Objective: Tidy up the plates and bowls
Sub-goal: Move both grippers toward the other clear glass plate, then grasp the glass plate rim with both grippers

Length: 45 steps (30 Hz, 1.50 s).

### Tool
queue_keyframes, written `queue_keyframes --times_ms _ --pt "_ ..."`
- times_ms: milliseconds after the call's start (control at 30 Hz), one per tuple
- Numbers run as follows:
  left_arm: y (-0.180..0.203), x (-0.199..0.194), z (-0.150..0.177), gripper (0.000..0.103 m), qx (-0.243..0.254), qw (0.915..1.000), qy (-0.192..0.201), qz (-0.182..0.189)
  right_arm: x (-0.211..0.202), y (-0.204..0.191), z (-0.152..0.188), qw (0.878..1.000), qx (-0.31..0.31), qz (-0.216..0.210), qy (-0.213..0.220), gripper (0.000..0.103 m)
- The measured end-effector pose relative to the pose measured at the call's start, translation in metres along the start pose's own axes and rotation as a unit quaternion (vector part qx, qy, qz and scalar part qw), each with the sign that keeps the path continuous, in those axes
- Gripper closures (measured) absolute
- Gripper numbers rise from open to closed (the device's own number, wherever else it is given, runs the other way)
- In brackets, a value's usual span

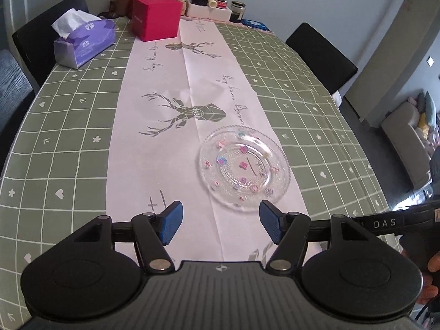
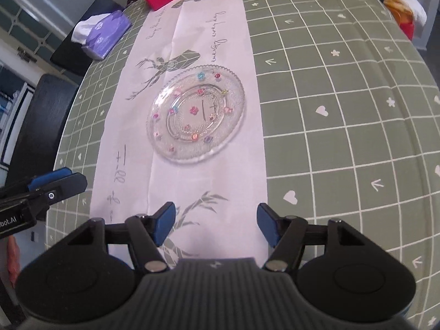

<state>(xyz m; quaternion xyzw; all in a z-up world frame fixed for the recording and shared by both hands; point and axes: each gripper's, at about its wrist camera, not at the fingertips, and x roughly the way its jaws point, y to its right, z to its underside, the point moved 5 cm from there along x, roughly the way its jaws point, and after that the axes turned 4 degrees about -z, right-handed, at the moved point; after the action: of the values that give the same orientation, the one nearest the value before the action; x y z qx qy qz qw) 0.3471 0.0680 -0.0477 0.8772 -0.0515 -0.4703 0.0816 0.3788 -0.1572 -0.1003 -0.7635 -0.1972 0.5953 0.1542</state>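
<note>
The left gripper [image 1: 220, 221] is held spread, nothing between its pads; the right gripper [image 2: 216, 224] likewise; a glass plate [image 2: 196, 118] is seen flat on the white runner [image 2: 192, 192], apart from both.

We see a purple tissue pack [image 1: 84, 38] beside a red box [image 1: 156, 18], with what may be jars [image 1: 217, 4] behind.

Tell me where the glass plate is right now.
The glass plate lies flat on the white table runner, just beyond the open right gripper, with the deer print behind it.
</note>
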Motion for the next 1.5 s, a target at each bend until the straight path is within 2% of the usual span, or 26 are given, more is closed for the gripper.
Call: queue_keyframes --times_ms 100,400,533,600,667,733,900,933,967,1033,1100,1133,1300,1500 --pt "-0.009 0.017 -0.012 0.033 -0.013 0.9999 0.003 0.003 0.012 0.003 -0.019 1.000 0.013 0.006 0.014 0.038" --pt "-0.020 0.074 -0.024 0.033 -0.028 0.9993 0.002 0.023 0.046 0.023 -0.054 0.999 0.045 0.011 0.024 0.047" --pt "-0.028 0.093 -0.020 0.043 -0.048 0.9985 -0.007 0.025 0.053 0.030 -0.061 0.998 0.047 0.005 0.032 0.051" --pt "-0.031 0.099 -0.018 0.044 -0.053 0.9981 -0.005 0.030 0.054 0.030 -0.063 0.999 0.038 0.004 0.036 0.055" --pt "-0.033 0.104 -0.017 0.047 -0.057 0.9978 -0.005 0.033 0.057 0.031 -0.067 0.999 0.035 0.001 0.040 0.065" --pt "-0.034 0.109 -0.017 0.048 -0.063 0.9972 -0.008 0.039 0.059 0.033 -0.071 0.998 0.044 -0.010 0.045 0.069" --pt "-0.029 0.118 -0.022 0.051 -0.048 0.9978 0.016 0.042 0.066 0.034 -0.083 0.996 0.056 -0.024 0.062 0.078" --pt "-0.028 0.119 -0.022 0.054 -0.046 0.9979 0.019 0.042 0.068 0.033 -0.084 0.996 0.054 -0.024 0.065 0.082" --pt "-0.026 0.120 -0.023 0.057 -0.044 0.9979 0.019 0.043 0.069 0.033 -0.084 0.996 0.053 -0.024 0.068 0.087" --pt "-0.020 0.123 -0.021 0.077 -0.032 0.9981 0.012 0.051 0.071 0.032 -0.084 0.995 0.053 -0.028 0.074 0.088" --pt "-0.016 0.123 -0.020 0.079 -0.024 0.9987 0.019 0.040 0.071 0.031 -0.083 0.995 0.050 -0.028 0.077 0.088" --pt "-0.015 0.122 -0.019 0.083 -0.022 0.9988 0.021 0.039 0.071 0.032 -0.083 0.995 0.051 -0.028 0.079 0.088" --pt "-0.012 0.120 -0.018 0.084 -0.010 0.9992 0.023 0.030 0.070 0.033 -0.081 0.995 0.052 -0.032 0.084 0.088" --pt "-0.011 0.111 -0.015 0.084 -0.004 0.9995 0.016 0.028 0.068 0.031 -0.078 0.995 0.055 -0.016 0.082 0.094"
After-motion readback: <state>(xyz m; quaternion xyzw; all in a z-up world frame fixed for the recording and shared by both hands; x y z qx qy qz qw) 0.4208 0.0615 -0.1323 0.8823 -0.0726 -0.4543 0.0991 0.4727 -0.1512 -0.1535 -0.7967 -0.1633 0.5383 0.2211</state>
